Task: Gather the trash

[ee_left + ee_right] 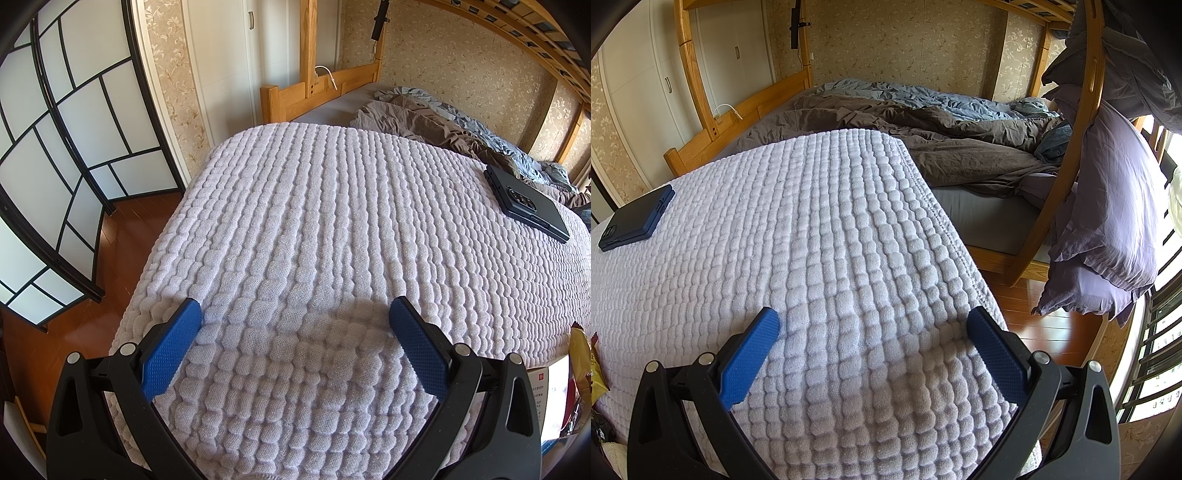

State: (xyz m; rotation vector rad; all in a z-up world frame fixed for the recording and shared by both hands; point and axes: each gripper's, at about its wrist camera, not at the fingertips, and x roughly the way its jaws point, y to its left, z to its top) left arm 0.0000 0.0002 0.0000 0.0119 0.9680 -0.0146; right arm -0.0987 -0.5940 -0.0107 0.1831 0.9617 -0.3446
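hanging over a bumpy white blanket [314, 221], the left gripper [295, 317] has its two blue fingers [171, 350] spread wide apart, and nothing is between them. the right gripper [873, 328] hangs over the same blanket [812, 240] and its blue fingers [750, 358] are spread wide too, with nothing held. the blanket covers a flat top that fills most of both views. a dark blue phone case [524, 201] lies flat on the blanket, far from the left gripper, near the right edge of the left view. in the right view the same case [637, 218] lies near the left edge. the trash shows only in small bits. a brown and yellow wrapper [596, 365] peeks in at the left edge of the right view, at the near side of the blanket. in the left view some yellow and red stuff [578, 354] sits just past the blanket's right edge, next to a white paper with print [550, 398], but it is too cut off to tell what it is. behind the blanket is a wooden bunk bed [325, 81] with a crumpled brown and blue cover [942, 125] on it. a purple pillow [1108, 206] hangs from the bed's ladder [1071, 155] on the right. the floor [107, 251] is shiny red-brown wood, and a white screen with black bars [51, 147] stands on the left.
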